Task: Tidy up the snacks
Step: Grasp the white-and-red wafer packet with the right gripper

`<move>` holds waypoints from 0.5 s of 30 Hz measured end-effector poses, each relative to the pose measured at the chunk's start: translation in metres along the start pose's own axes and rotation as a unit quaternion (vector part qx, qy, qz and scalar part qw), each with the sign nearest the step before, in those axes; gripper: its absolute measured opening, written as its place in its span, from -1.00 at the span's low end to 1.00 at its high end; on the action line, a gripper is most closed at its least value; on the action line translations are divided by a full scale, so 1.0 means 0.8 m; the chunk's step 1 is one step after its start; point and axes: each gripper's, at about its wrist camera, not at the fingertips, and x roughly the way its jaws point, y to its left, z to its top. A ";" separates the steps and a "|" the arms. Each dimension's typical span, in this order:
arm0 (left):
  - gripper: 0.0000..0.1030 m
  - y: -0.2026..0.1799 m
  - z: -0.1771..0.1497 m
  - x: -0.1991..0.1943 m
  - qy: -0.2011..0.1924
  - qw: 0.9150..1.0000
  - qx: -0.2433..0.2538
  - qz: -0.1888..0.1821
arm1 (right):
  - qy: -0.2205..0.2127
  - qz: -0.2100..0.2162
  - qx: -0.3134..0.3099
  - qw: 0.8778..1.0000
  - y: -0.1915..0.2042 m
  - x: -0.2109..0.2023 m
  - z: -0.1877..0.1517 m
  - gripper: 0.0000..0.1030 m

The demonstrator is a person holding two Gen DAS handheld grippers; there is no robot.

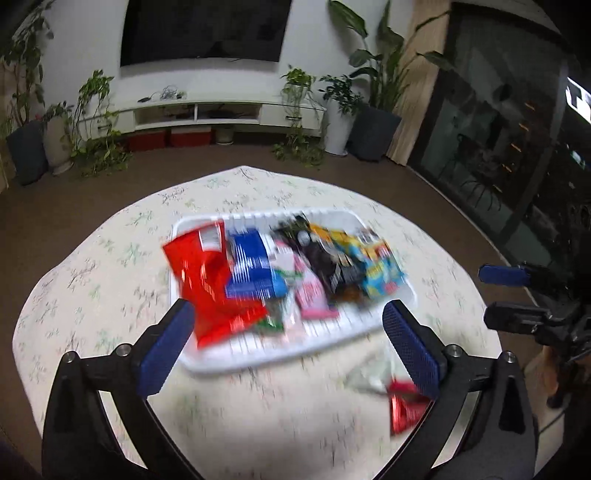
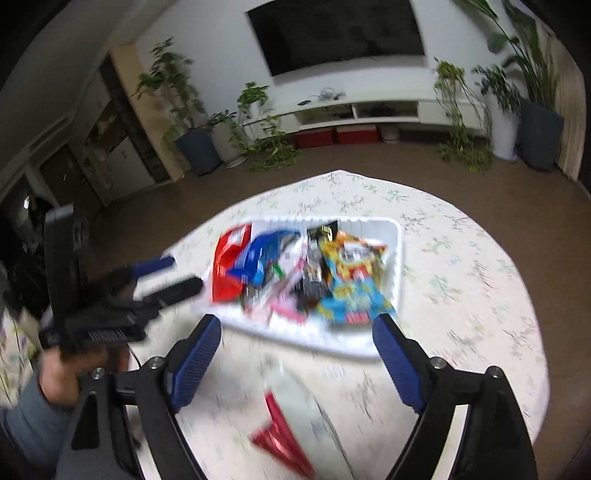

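Left wrist view: the left gripper [image 1: 288,343] hangs over the near rim of a white tray [image 1: 332,328], its blue-padded jaws spread wide and holding nothing. The tray sits on a round table [image 1: 92,280] covered with a pale floral cloth. Lying side by side in the tray are a red bag [image 1: 207,280] at the left end, a blue packet [image 1: 251,269] touching it, a pink packet [image 1: 312,291] and a black packet [image 1: 325,258] in the middle, and a yellow-and-blue bag [image 1: 373,266] at the right end. Outside the tray, near its front right corner, a red-and-white wrapper [image 1: 399,402] lies on the cloth, partly hidden behind the gripper's right finger. The right gripper [image 1: 484,295] shows to the right of the tray, jaws apart. All of this is motion-blurred.

Right wrist view: the right gripper [image 2: 295,350] is in front of the tray [image 2: 397,258], jaws wide and empty. The wrapper [image 2: 291,439] lies on the cloth just in front of the tray, between the fingers. The left gripper [image 2: 173,275] reaches in at the tray's left end, jaws parted. Behind the table stand potted plants [image 2: 255,122] and a wall-mounted television [image 2: 340,29].
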 end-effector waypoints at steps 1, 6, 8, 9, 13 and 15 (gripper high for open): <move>0.99 -0.004 -0.016 -0.011 0.001 1.000 -0.002 -0.004 | 0.008 -0.004 -0.027 1.000 0.006 -0.006 -0.016 0.68; 0.99 -0.007 -0.093 -0.046 0.012 0.999 -0.051 -0.009 | 0.072 -0.020 -0.129 0.989 0.025 0.005 -0.073 0.46; 0.99 -0.007 -0.125 -0.058 0.017 0.997 -0.071 -0.013 | 0.100 -0.022 -0.150 0.983 0.031 0.021 -0.087 0.33; 0.99 -0.008 -0.138 -0.064 0.020 0.997 -0.075 -0.010 | 0.104 -0.022 -0.154 0.982 0.031 0.026 -0.088 0.33; 0.99 -0.014 -0.175 -0.076 0.045 0.996 -0.074 0.000 | 0.140 -0.011 -0.163 0.977 0.027 0.057 -0.095 0.22; 0.99 -0.013 -0.183 -0.082 0.050 0.996 -0.080 0.000 | 0.162 -0.020 -0.162 0.973 0.022 0.076 -0.095 0.17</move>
